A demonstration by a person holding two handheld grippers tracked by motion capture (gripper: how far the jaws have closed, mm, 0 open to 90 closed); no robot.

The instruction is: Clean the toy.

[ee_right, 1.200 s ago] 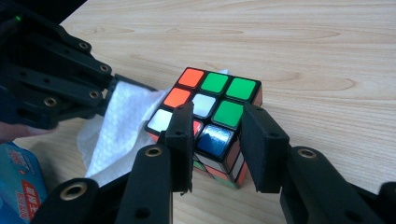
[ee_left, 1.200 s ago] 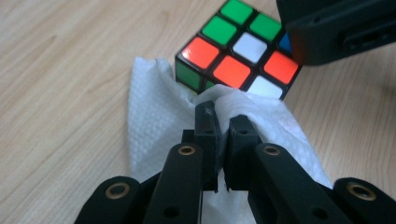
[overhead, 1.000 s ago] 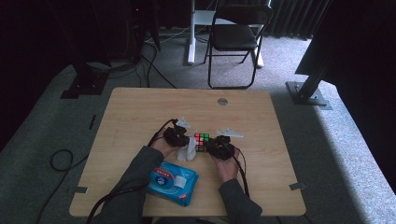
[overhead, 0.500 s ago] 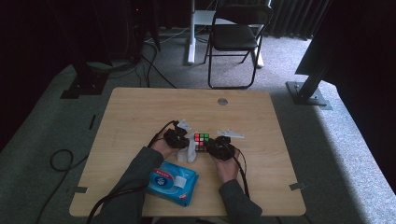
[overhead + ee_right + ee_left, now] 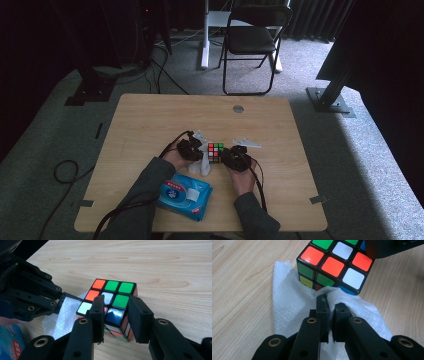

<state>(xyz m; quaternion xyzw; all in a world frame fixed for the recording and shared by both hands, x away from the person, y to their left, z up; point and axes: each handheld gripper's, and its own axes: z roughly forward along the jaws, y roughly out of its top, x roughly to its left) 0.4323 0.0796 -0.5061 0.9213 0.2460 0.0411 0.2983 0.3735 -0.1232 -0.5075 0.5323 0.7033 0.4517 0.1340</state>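
A Rubik's cube (image 5: pixel 216 151) rests on the wooden table (image 5: pixel 150 120), between the two hands. My left gripper (image 5: pixel 331 306) is shut on a bunched white tissue (image 5: pixel 289 305) and holds it against the cube's (image 5: pixel 332 265) lower side face. From the right, my right gripper (image 5: pixel 117 315) grips the cube (image 5: pixel 117 290) with a jaw on each side of its near corner. In the high view the left gripper (image 5: pixel 201 155) and right gripper (image 5: pixel 226 156) meet at the cube, and the tissue (image 5: pixel 203 166) trails toward the person.
A blue pack of wipes (image 5: pixel 182 195) lies near the table's front edge by the left forearm. A round grommet (image 5: pixel 238 108) sits at the table's far side. A folding chair (image 5: pixel 255 40) and stand legs are on the floor beyond. Cables trail off the front edge.
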